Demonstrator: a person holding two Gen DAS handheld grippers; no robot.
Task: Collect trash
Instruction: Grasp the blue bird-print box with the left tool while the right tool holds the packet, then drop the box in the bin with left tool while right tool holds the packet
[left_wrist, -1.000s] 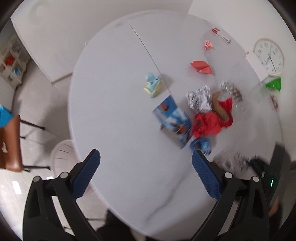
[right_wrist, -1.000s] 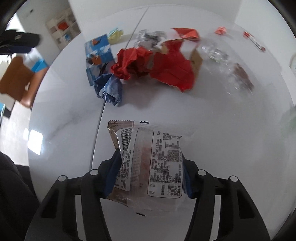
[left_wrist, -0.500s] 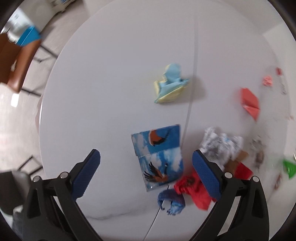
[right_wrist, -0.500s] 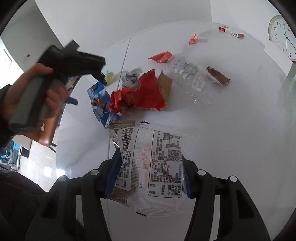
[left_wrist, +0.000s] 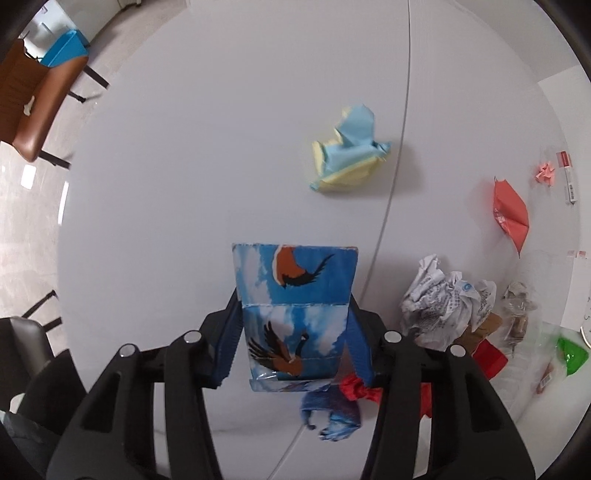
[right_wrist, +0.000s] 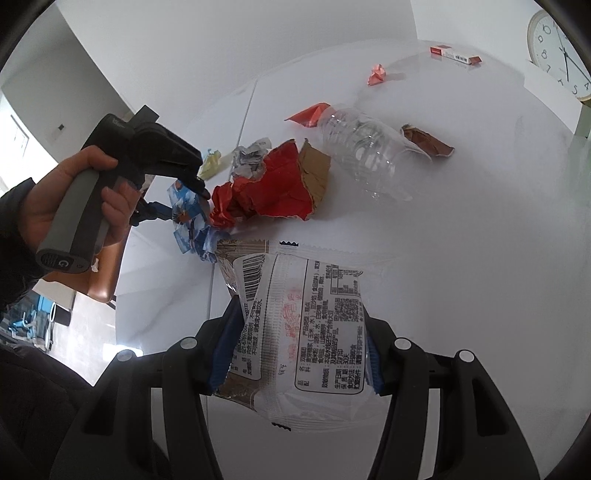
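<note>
My left gripper (left_wrist: 293, 332) is shut on a folded blue card with bird pictures (left_wrist: 295, 291), on the white round table (left_wrist: 184, 184). The right wrist view shows it there too (right_wrist: 184, 206). My right gripper (right_wrist: 295, 339) is shut on a clear snack wrapper with printed text (right_wrist: 299, 317), held above the table. Crumpled red paper (right_wrist: 273, 188), a crushed clear bottle (right_wrist: 365, 144), crumpled blue paper (left_wrist: 332, 413) and a crumpled white wrapper (left_wrist: 439, 302) lie close by.
A blue and yellow paper wad (left_wrist: 347, 155), a red folded paper (left_wrist: 511, 214), a small pink scrap (left_wrist: 546, 173) and a green piece (left_wrist: 570, 356) lie on the table. A wall clock (right_wrist: 557, 48) and a red-white box (right_wrist: 454, 55) sit far right. A brown chair (left_wrist: 33, 96) stands left.
My left gripper moved down over the blue bird card and closed on it. My right gripper kept its hold on the snack wrapper and lifted back a little.
</note>
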